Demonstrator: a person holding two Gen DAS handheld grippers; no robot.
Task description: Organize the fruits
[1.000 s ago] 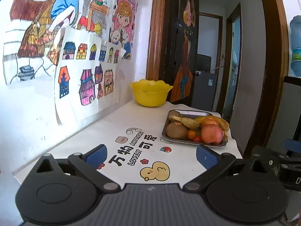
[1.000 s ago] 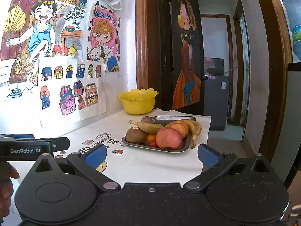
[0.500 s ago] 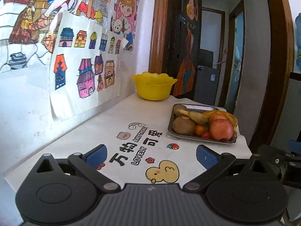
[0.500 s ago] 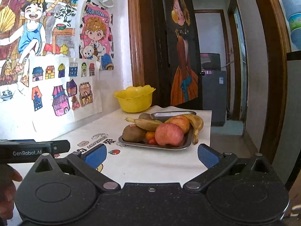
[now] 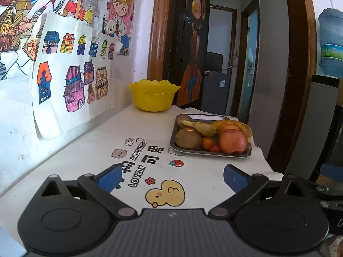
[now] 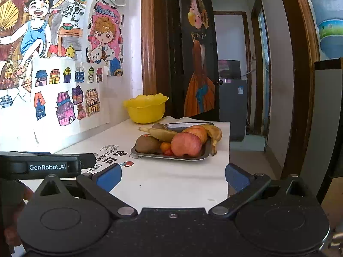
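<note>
Basically both grippers have come nearer the table over the last second; the fruit now looms larger in both wrist views, so an approach toward the fruit seems underway, no contact with it. Left gripper hangs over the near part of the white tablecloth, jaws spread wide, nothing between them. Right gripper likewise gaping and empty, just off the near edge, pointed at the tray.

Metal tray sits at the right side of the table, mid-depth. Piled in it: two kiwis, a banana lying across the top, a red apple at the near right, a second apple behind it, a small orange, a tiny red tomato-like fruit, another banana along the far-right rim. Yellow bowl stands at the far end, well apart from the tray; its inside is hidden from this height, cannot tell if it holds anything. This fits either sorting out of the tray or fruit already gathered into it.
</note>
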